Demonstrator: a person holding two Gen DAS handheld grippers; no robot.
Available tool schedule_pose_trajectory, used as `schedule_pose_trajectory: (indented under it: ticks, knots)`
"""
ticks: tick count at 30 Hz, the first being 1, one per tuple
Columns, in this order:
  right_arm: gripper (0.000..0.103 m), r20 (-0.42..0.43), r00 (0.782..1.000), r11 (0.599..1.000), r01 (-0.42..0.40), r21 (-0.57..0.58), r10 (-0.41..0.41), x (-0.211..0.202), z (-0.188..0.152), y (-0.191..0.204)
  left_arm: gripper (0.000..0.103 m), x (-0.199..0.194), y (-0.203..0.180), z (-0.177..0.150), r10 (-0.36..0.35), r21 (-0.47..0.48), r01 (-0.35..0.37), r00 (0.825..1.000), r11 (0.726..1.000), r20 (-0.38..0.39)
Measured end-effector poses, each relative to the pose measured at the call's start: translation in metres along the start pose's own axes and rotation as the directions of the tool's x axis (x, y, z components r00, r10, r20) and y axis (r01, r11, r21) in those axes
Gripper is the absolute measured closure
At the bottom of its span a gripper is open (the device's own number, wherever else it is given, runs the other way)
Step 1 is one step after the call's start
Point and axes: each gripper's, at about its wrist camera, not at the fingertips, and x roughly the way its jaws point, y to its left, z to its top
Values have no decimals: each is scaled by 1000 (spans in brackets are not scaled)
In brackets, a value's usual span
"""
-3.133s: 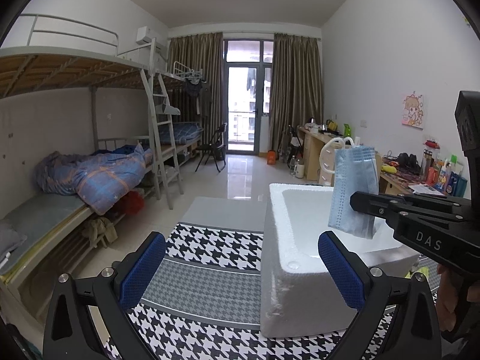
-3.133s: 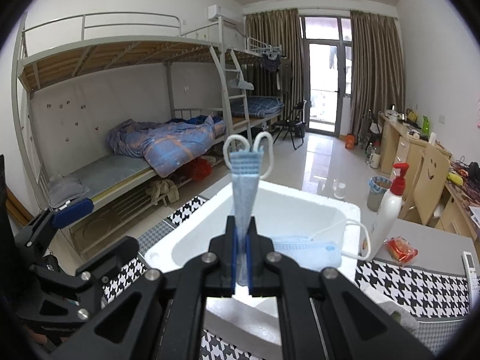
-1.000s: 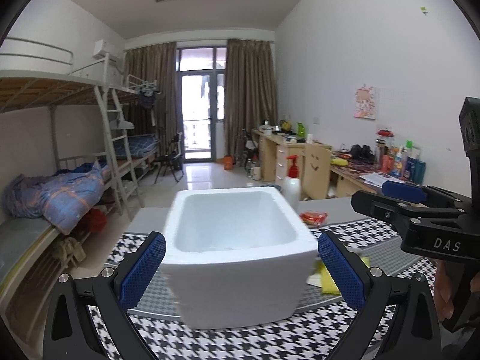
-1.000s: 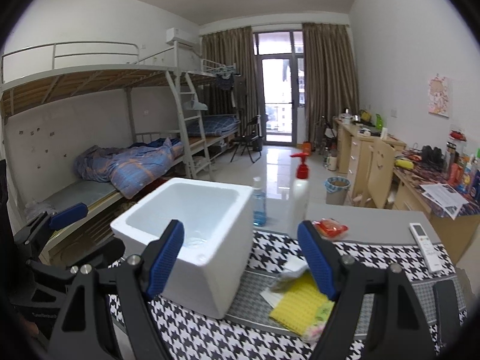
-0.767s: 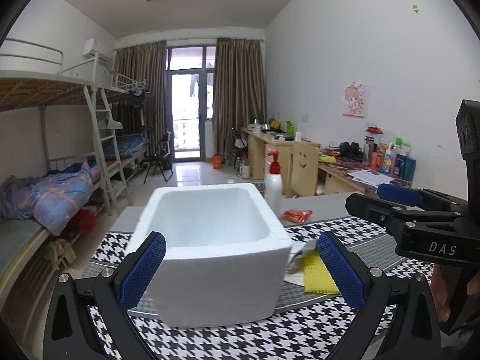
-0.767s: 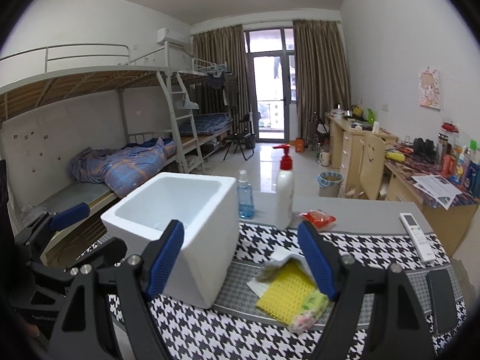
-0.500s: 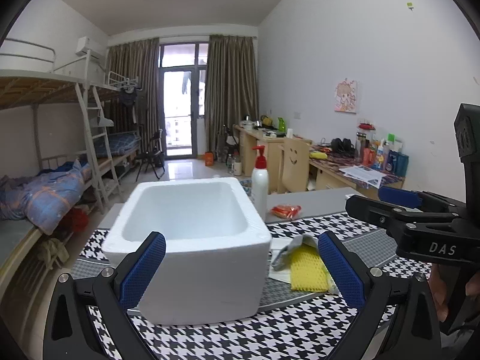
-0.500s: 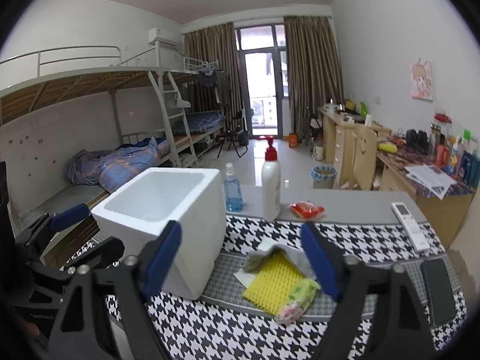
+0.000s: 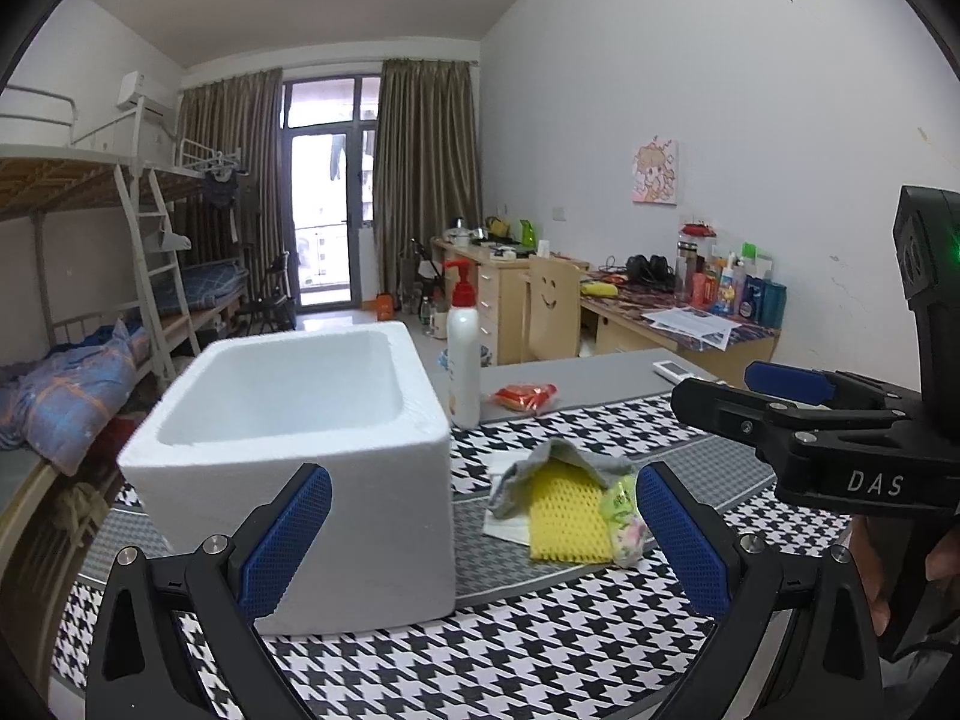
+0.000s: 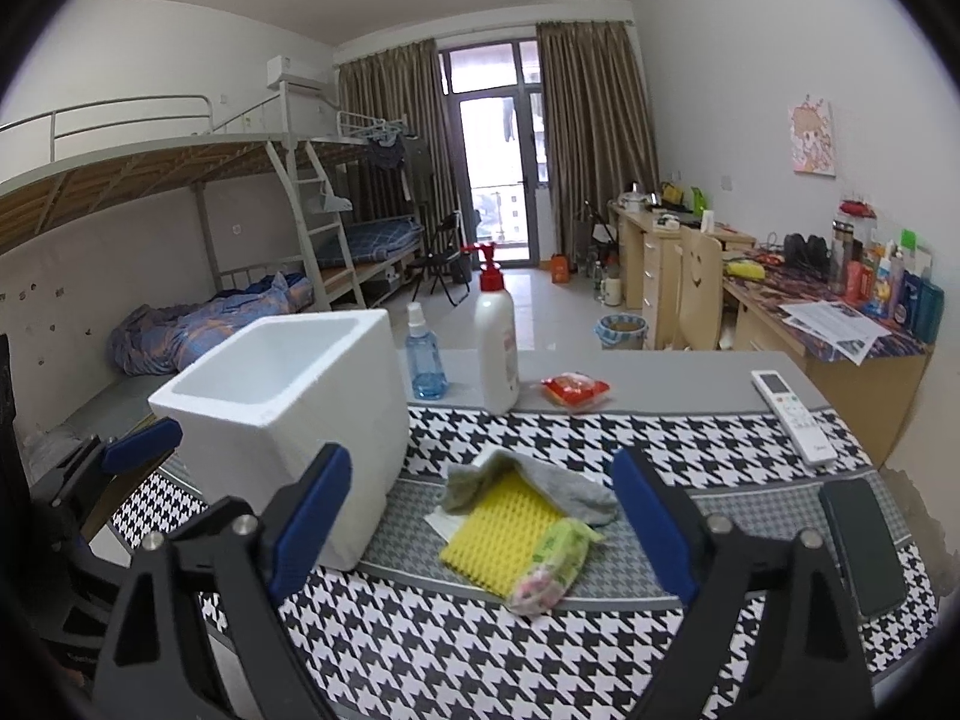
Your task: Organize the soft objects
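Observation:
A white foam box (image 9: 300,414) (image 10: 288,408) stands on the houndstooth cloth at the left. To its right lies a pile: a grey sock (image 10: 558,486) (image 9: 558,456), a yellow foam net (image 10: 498,534) (image 9: 564,528), a green-pink tissue pack (image 10: 552,564) (image 9: 624,510) and a white sheet (image 10: 444,519) under them. My right gripper (image 10: 483,522) is open and empty, above and in front of the pile. My left gripper (image 9: 480,540) is open and empty, in front of the box. The right gripper shows at the right of the left wrist view (image 9: 780,396).
A white pump bottle (image 10: 498,354), a blue spray bottle (image 10: 423,363), a red snack pack (image 10: 576,387), a remote (image 10: 792,414) and a black phone (image 10: 861,552) lie on the table. Bunk beds stand left, desks right.
The right gripper let go of the blue mask over the box and opened. Both grippers have pulled back and swung right, bringing the pile into view.

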Motion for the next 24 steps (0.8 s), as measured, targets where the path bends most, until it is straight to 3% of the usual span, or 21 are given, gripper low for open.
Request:
schedule_pose_trajectory:
  ticks: [24]
  knots:
    - [12, -64, 996, 997, 67, 36, -65, 6, -20, -36, 1, 42, -26, -19, -110, -6, 110, 990, 994, -88]
